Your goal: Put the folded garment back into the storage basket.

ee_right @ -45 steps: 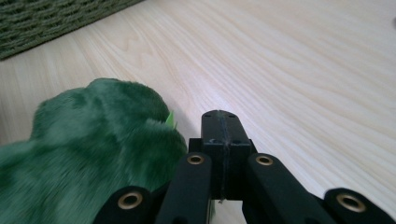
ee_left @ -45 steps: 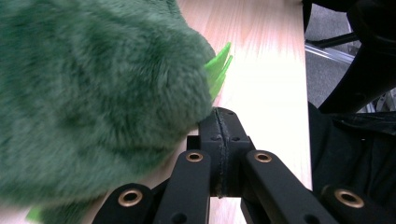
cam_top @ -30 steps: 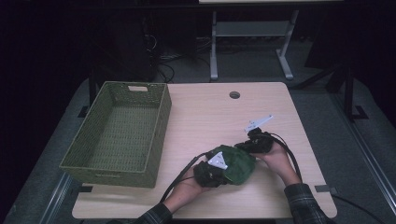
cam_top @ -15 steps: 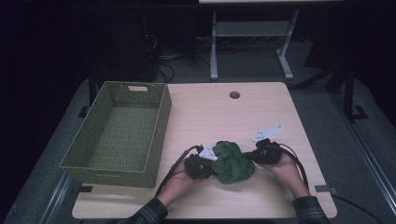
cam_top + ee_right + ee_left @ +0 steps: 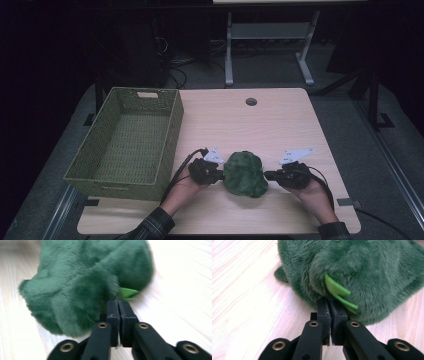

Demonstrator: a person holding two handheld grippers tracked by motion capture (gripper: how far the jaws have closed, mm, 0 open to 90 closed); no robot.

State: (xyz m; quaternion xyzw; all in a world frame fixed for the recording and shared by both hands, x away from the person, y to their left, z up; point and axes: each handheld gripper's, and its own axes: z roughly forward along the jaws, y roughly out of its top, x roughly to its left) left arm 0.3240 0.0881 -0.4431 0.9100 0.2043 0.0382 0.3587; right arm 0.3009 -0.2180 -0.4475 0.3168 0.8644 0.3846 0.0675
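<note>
A green wicker basket (image 5: 125, 140) stands on the left part of the table (image 5: 260, 125), well apart from the work. To its right, near the table's front edge, the left hand-held gripper (image 5: 218, 175) has its jaws pressed together on the left edge of a dark green plush toy (image 5: 244, 173); in the left gripper view the pads pinch its fur right beside two bright green tags (image 5: 338, 293).

The toy lies flat on the wood between the two grippers, a rounded, fuzzy lump that is a little longer from near to far than from side to side. Which end is its front I cannot tell.

At its right edge, the right hand-held gripper (image 5: 270, 175) is likewise clamped on the fur, next to a bright green tab (image 5: 128, 293).
</note>
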